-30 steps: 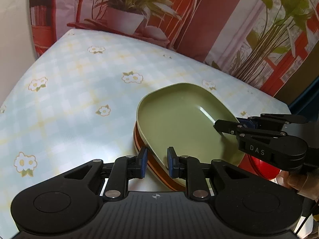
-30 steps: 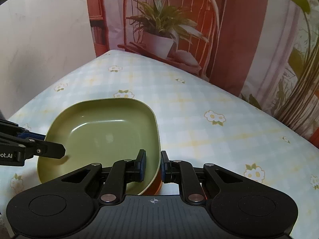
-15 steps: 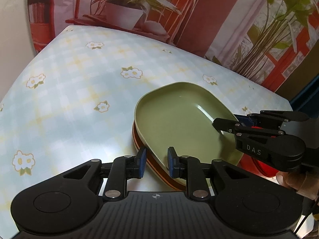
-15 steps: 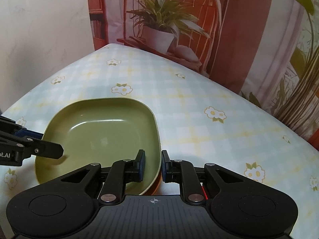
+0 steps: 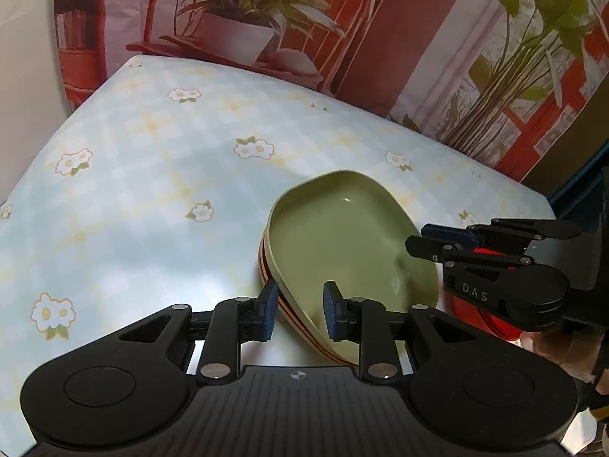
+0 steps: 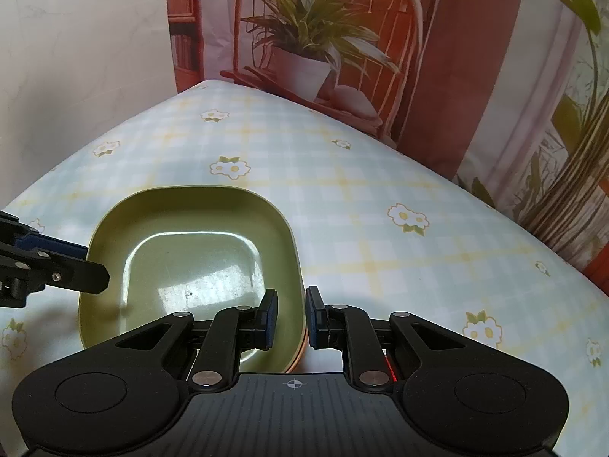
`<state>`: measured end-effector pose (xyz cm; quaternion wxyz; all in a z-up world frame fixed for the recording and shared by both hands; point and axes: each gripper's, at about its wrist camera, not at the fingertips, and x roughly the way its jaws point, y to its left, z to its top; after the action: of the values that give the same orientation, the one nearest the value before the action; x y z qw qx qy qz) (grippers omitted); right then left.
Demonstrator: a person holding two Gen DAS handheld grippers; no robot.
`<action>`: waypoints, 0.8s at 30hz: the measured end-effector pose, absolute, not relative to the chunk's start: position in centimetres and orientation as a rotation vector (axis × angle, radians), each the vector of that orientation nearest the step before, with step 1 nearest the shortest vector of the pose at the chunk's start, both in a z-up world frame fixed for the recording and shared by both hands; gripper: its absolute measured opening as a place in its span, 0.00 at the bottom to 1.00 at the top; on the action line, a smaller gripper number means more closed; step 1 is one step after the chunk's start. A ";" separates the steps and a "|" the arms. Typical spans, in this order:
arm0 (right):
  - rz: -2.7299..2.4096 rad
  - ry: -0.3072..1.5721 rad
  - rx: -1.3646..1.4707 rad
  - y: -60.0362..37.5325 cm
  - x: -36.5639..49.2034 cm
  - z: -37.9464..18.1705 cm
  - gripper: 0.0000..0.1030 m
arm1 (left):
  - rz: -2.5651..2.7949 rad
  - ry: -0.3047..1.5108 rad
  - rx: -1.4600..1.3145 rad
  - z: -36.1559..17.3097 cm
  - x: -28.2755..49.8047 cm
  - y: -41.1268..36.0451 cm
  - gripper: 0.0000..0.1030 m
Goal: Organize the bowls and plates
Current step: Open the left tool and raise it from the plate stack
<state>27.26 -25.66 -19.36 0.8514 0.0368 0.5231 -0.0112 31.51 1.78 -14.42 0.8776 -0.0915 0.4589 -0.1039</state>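
A green square bowl (image 5: 342,243) sits on top of a stack of plates with orange and dark rims (image 5: 266,270) on the flowered tablecloth. My left gripper (image 5: 298,314) is slightly open, its fingers straddling the near rim of the stack without closing on it. My right gripper (image 6: 290,318) is slightly open too, straddling the green bowl's (image 6: 190,251) right rim. In the left wrist view the right gripper (image 5: 434,240) reaches over the bowl's right side. A red dish (image 5: 479,320) lies partly hidden under the right gripper.
The table (image 6: 380,205) carries a light blue checked cloth with flowers. A backdrop with a potted plant picture (image 6: 308,49) stands along the far edge. A white wall (image 6: 76,38) is at the left. The other gripper shows at the left of the right wrist view (image 6: 57,270).
Both grippers have pulled back and lifted slightly, so the bowl stack looks smaller and lower. The left jaws have opened a little. The bowl stack has not moved.
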 end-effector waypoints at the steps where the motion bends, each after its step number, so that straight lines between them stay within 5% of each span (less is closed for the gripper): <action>1: -0.024 1.101 0.076 -25.7 27.3 -19.4 0.14 | -0.210 0.953 -0.192 -14.4 31.5 1.9 0.27; 9: -0.027 1.104 0.064 -25.7 27.3 -19.4 0.14 | -0.111 0.918 -0.253 -14.6 32.4 4.2 0.37; 24: -0.046 1.144 0.067 -26.0 27.1 -20.0 0.14 | -0.099 0.938 -0.277 -15.6 33.0 4.7 0.38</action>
<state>27.05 -26.02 -19.99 0.8400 0.0315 0.5413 -0.0216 32.98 4.66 -15.58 0.8816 -0.1330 0.4504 -0.0476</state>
